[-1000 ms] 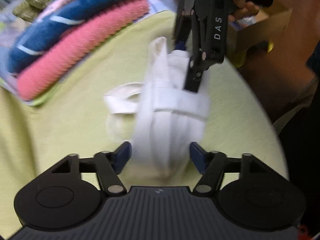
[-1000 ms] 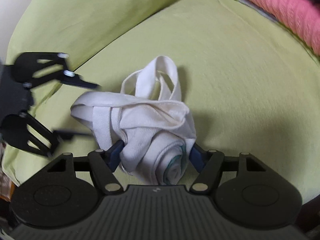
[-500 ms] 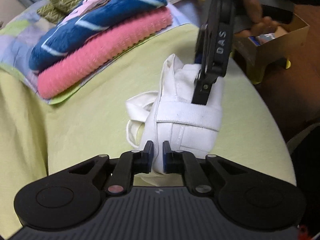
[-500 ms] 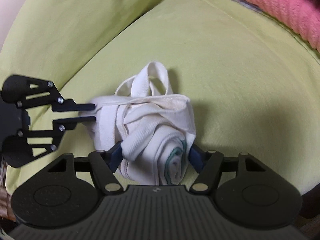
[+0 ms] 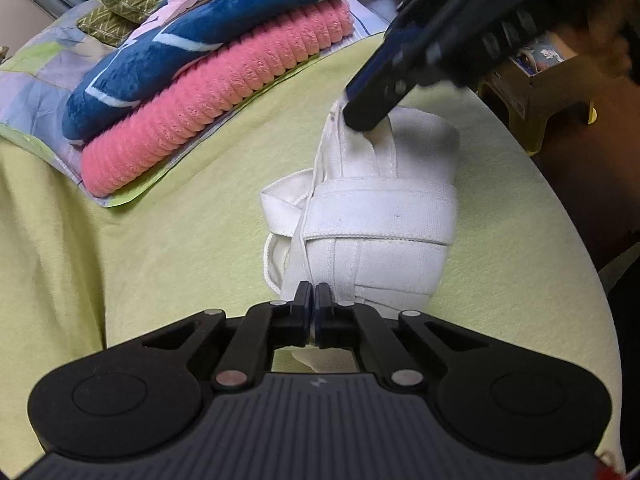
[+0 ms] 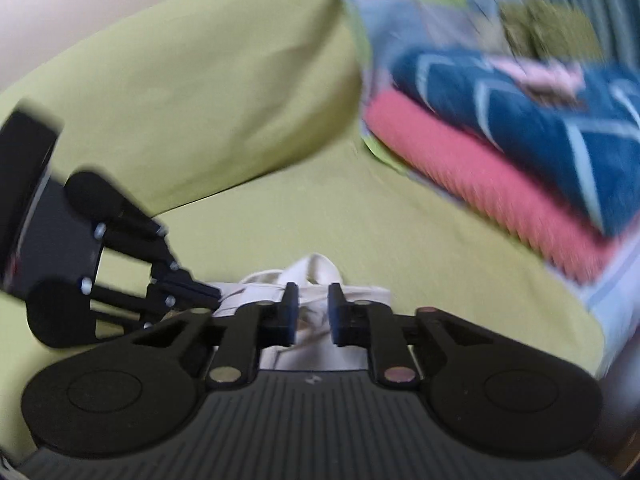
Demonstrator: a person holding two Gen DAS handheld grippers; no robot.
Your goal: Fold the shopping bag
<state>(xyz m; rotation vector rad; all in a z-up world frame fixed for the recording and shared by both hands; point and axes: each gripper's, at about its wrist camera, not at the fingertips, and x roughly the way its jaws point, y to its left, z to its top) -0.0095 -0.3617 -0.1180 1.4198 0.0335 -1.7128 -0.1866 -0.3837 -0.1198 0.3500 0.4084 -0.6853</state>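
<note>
White cloth shopping bag [image 5: 380,216], rolled into a bundle with a strap wrapped across it, lies on the yellow-green sheet [image 5: 180,248] just ahead of the left gripper [image 5: 313,308]. Left fingers pressed nearly together, pinching the bundle's near edge. Right gripper [image 6: 313,312] sits at the bundle's far end; its fingers stand narrowly apart with bag cloth between them, contact unclear in the blurred view. Beyond the left fingers, to their left: pink ribbed blanket [image 5: 216,92] under a blue one [image 5: 200,28].
</note>
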